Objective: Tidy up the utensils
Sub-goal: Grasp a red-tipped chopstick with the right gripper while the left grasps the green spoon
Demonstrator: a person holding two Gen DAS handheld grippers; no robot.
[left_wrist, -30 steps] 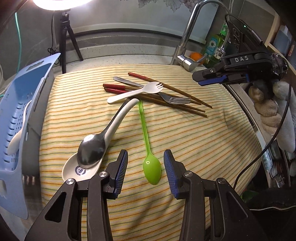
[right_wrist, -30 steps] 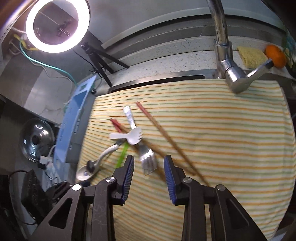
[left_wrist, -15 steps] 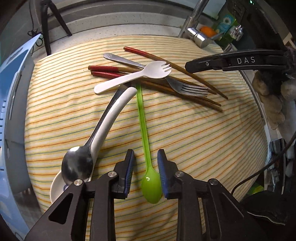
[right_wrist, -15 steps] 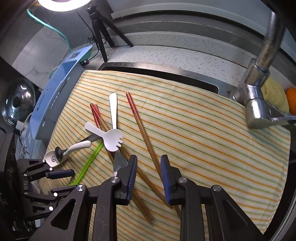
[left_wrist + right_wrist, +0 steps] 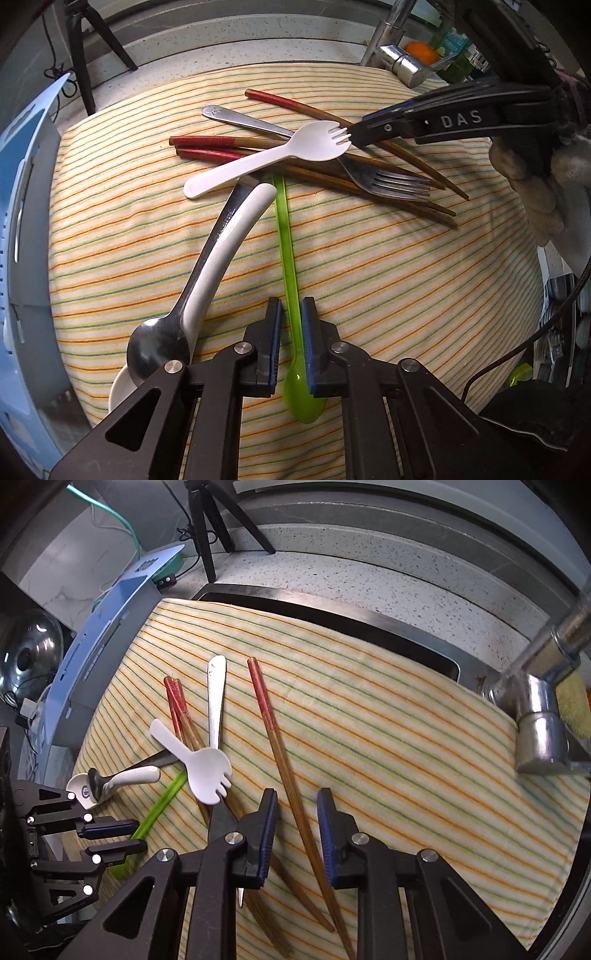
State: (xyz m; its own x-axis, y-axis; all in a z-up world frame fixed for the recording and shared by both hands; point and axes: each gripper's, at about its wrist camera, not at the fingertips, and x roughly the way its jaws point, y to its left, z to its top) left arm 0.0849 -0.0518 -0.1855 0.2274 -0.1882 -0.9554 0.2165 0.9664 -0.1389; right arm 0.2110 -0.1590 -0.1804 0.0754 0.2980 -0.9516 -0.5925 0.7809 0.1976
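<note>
The left gripper [image 5: 291, 314] had its fingers narrow around the handle of the green spoon [image 5: 291, 291] near the front edge of the striped cloth [image 5: 406, 277], while the right gripper [image 5: 295, 805] stood half-open astride a red-tipped chopstick [image 5: 284, 760] toward the cloth's middle.

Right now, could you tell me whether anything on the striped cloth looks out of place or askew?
The utensils lie jumbled: the white spork sits crosswise over the chopsticks and the metal fork, and a metal spoon rests in the white ceramic spoon. Nothing looks damaged or spilled.
</note>
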